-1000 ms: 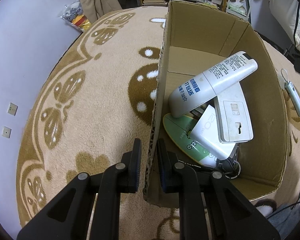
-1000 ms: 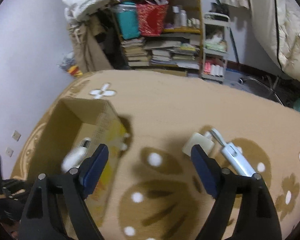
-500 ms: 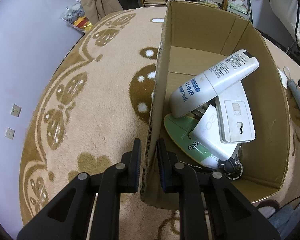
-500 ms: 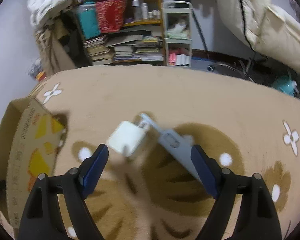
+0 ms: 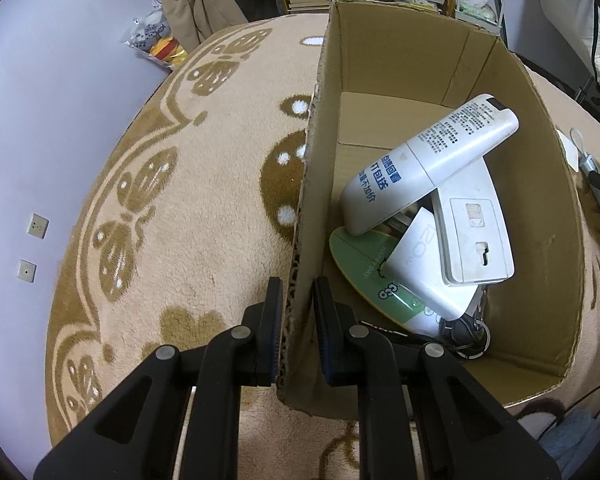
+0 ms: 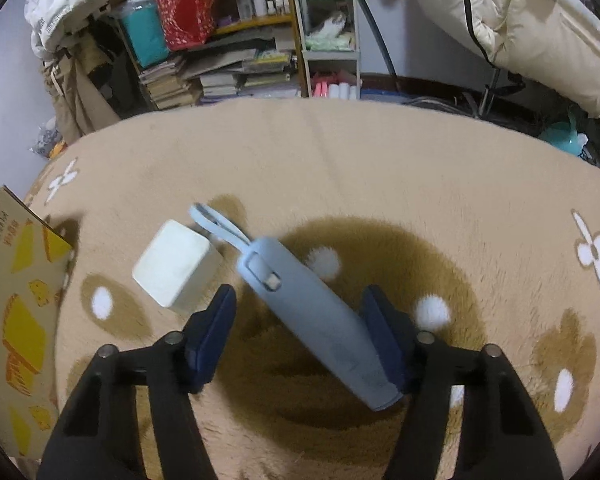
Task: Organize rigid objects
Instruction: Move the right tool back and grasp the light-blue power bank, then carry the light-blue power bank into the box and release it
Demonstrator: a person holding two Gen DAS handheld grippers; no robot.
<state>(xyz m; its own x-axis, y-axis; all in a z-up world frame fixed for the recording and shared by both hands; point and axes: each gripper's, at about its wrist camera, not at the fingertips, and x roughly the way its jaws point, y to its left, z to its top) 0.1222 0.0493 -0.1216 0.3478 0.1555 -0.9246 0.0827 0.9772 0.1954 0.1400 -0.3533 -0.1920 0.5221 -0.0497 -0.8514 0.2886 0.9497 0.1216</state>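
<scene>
Left gripper (image 5: 296,312): fingers clamped on the near side wall of the open brown cardboard box (image 5: 440,40), one finger outside and one inside. The box stands on the beige carpet with brown floral pattern (image 5: 180,200) and holds a long white remote control with blue lettering (image 5: 428,164), leaning over a flat white rectangular device (image 5: 476,236), a white wedge-shaped item (image 5: 424,280) and a green-and-white oval card (image 5: 360,260).

Right gripper (image 6: 300,336): fingers apart, having just been closing, with the pale blue oblong device with a loop strap (image 6: 316,312) lying diagonally on the carpet between them; its lower end lies against the right finger, the left finger stands clear. A white square block (image 6: 172,264) rests just beside the device's strap end, near the box.
</scene>
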